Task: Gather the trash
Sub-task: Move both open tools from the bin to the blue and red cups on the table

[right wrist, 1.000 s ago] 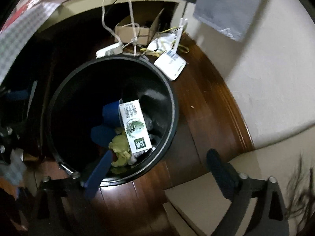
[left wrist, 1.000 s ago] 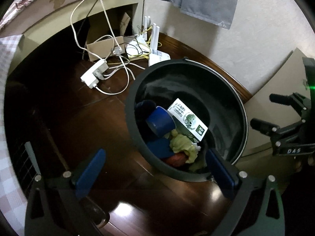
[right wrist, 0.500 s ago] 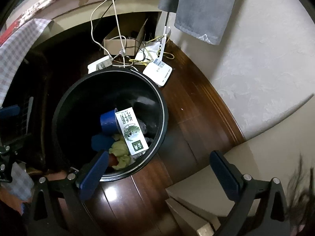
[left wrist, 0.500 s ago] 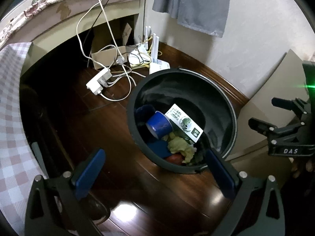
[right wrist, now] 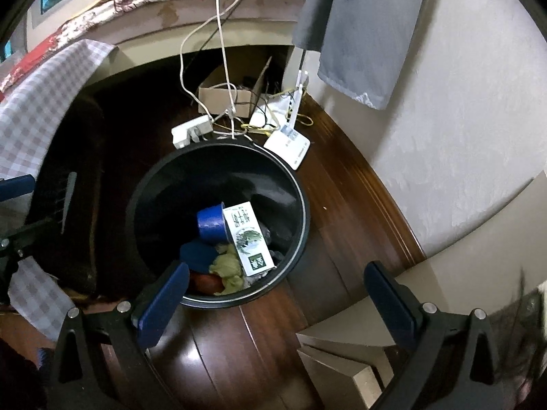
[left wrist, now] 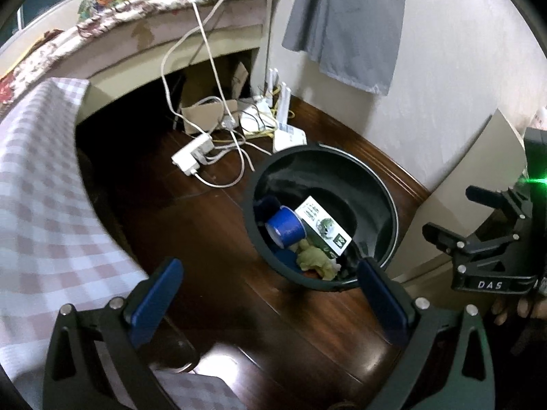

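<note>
A black round bin (left wrist: 383,184) stands on the dark wood floor; it also shows in the right wrist view (right wrist: 160,177). Inside lie a blue cup (left wrist: 285,227) (right wrist: 211,222), a white and green carton (left wrist: 323,226) (right wrist: 249,239), a crumpled yellow-green wad (left wrist: 314,259) (right wrist: 227,266) and something red (right wrist: 205,282). My left gripper (left wrist: 270,294) is open and empty, high above the bin's near side. My right gripper (right wrist: 275,302) is open and empty above the bin's near rim. The right gripper also shows at the right of the left wrist view (left wrist: 485,239).
A white power strip (left wrist: 191,153) with loose cables, a cardboard box (right wrist: 225,99) and a white router (right wrist: 287,145) lie behind the bin. A checked cloth (left wrist: 41,205) hangs at the left. A grey cloth (left wrist: 345,24) hangs on the wall. A beige box (right wrist: 345,369) sits at lower right.
Both grippers have risen away from the bin, which looks smaller and farther now. Both stayed open and empty. The trash in the bin has not moved.
</note>
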### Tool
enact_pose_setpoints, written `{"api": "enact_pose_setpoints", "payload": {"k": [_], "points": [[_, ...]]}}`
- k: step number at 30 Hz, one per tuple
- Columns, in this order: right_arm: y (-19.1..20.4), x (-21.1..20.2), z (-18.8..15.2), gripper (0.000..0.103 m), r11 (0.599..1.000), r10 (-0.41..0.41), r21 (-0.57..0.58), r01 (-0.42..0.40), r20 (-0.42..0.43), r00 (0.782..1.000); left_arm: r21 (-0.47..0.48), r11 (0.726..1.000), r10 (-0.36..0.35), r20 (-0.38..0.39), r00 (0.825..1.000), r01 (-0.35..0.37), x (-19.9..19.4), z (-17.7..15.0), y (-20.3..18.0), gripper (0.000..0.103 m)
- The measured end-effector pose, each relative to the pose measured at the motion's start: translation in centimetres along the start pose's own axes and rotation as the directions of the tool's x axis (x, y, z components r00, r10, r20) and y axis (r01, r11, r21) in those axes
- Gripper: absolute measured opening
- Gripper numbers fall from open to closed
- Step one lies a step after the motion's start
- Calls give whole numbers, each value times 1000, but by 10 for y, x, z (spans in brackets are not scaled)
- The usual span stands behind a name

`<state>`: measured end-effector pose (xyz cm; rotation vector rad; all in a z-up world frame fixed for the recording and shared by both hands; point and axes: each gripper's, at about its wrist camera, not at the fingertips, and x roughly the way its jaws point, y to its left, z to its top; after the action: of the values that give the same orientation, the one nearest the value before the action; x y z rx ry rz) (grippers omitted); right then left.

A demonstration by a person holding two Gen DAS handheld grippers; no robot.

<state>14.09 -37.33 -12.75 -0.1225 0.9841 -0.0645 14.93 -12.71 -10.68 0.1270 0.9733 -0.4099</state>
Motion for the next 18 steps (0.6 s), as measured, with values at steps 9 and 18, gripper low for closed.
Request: {"api": "enact_pose_setpoints", "payload": {"k": [9, 18], "points": [[8, -46, 7, 103, 999, 31, 25, -33, 77, 997, 29, 997, 74, 57, 996, -76, -36, -7, 0, 102], [27, -76, 23, 103, 999, 40, 26, -43, 122, 992, -30, 995, 103, 124, 987, -100, -72, 1, 18, 102]]}}
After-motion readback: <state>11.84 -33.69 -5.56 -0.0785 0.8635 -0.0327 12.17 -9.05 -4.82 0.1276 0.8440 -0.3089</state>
